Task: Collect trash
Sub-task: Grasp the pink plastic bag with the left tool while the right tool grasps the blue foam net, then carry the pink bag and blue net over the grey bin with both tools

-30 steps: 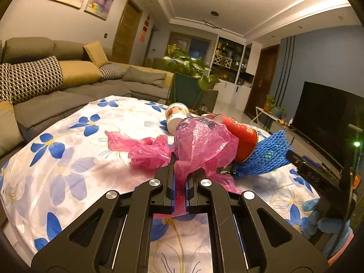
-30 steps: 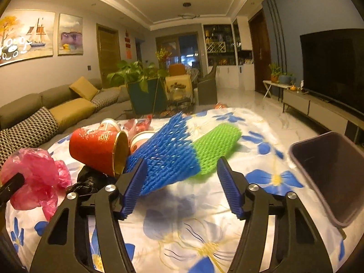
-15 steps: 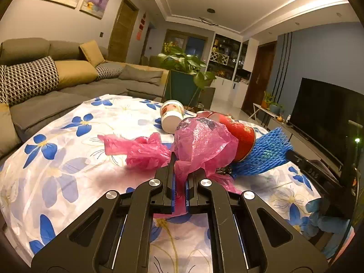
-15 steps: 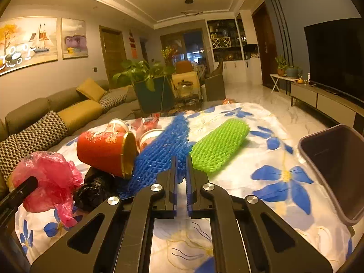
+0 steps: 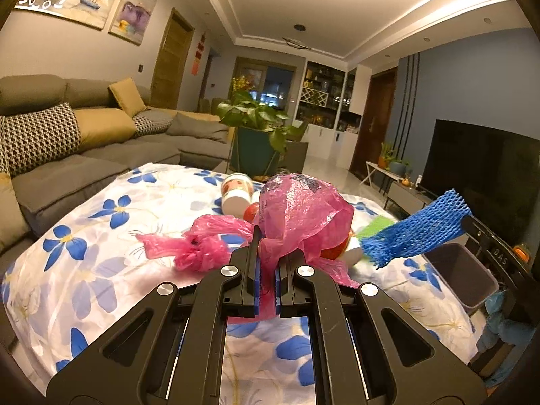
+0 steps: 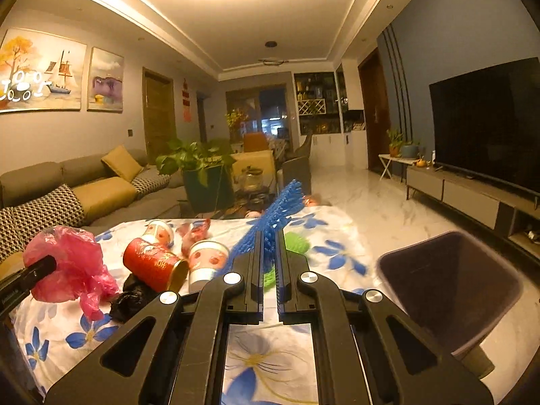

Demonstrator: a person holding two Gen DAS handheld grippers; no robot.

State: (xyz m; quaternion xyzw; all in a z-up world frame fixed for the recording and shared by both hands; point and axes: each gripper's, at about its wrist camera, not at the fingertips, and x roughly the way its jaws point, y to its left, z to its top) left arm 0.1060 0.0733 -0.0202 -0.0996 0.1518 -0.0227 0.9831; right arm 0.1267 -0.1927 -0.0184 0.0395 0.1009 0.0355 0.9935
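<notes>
Two grippers: each clamped on one piece of trash above the table.
Table: floral cloth, carrying the loose litter.
Bin: dark, open-topped, at 3 o'clock of the right gripper, beside the table's edge.
Left gripper: jaws nearly together, pinching the pink plastic bag, which balloons at 12 o'clock just past the fingertips.
Right gripper: jaws pressed close on the blue foam net, which slants up toward 12 o'clock, lifted clear of the cloth.
Red cup: on its side at 9 o'clock of the right gripper.
White cups: just beside the red one.
Green foam net: on the cloth, behind the right fingertips.
</notes>
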